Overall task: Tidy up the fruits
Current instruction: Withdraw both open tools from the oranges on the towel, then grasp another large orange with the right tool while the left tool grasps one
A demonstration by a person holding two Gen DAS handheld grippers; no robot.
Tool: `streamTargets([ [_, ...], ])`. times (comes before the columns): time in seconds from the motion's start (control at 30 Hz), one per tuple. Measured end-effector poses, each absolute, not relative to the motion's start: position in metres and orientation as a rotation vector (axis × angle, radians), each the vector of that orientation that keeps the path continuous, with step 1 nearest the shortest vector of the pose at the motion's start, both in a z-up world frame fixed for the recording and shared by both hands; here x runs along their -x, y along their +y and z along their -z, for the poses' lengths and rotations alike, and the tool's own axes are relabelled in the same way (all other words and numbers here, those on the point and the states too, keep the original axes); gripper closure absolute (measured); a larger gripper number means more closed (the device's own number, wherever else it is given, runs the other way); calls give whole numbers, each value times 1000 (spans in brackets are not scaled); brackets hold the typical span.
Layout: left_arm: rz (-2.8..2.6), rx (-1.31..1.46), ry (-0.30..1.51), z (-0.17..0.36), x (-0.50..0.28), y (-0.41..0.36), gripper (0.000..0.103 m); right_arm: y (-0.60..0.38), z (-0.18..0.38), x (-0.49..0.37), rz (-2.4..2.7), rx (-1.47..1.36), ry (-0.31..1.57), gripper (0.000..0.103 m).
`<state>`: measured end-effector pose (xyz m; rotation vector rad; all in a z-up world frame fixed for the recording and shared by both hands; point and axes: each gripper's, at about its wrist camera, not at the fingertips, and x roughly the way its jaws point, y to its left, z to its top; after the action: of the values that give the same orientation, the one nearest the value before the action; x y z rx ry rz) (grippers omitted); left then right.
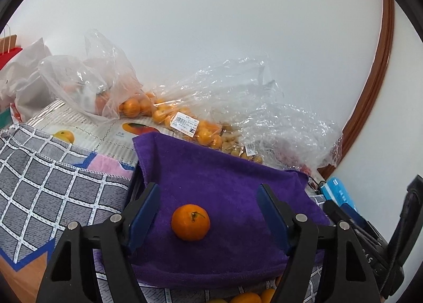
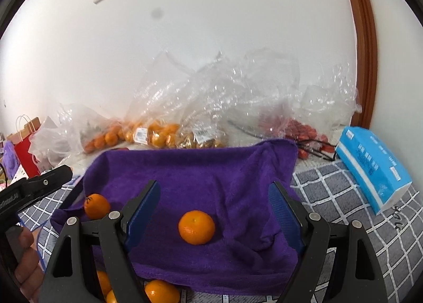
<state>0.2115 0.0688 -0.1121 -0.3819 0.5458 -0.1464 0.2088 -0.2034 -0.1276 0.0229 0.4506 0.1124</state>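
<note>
A purple towel [image 1: 224,178] lies spread in front of both grippers. In the left wrist view a mandarin [image 1: 190,222] with a stem sits on it between the fingers of my left gripper [image 1: 208,188], which is open with wide gaps on both sides. In the right wrist view a second mandarin [image 2: 196,227] sits on the towel [image 2: 198,170] between the blue pads of my right gripper [image 2: 214,189], also open and not touching it. The stemmed mandarin [image 2: 96,205] lies to its left. Several loose mandarins [image 2: 161,291] show below the towel's near edge.
Clear plastic bags of mandarins [image 1: 201,128] [image 2: 158,133] and of red fruit [image 2: 301,128] lie along the white wall. A blue tissue pack [image 2: 375,170] sits at the right on the grey checked cloth [image 1: 53,184]. A red paper bag [image 2: 23,149] stands far left. A hand [image 2: 23,263] shows at the lower left.
</note>
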Motion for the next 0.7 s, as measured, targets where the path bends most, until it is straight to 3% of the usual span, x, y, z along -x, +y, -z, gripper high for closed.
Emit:
streamTargets([
  [0.2,141,355,496,101,-202,68,31,-202,114,-194,-139,-56,451,20],
  [0.43,149,364,498,99,-201,68,31,-198,126,-164,-116,-63,568,39],
  [0.7,124,363,518,105,-204,71,31,-182,164,-127,-208,-52,712,46],
])
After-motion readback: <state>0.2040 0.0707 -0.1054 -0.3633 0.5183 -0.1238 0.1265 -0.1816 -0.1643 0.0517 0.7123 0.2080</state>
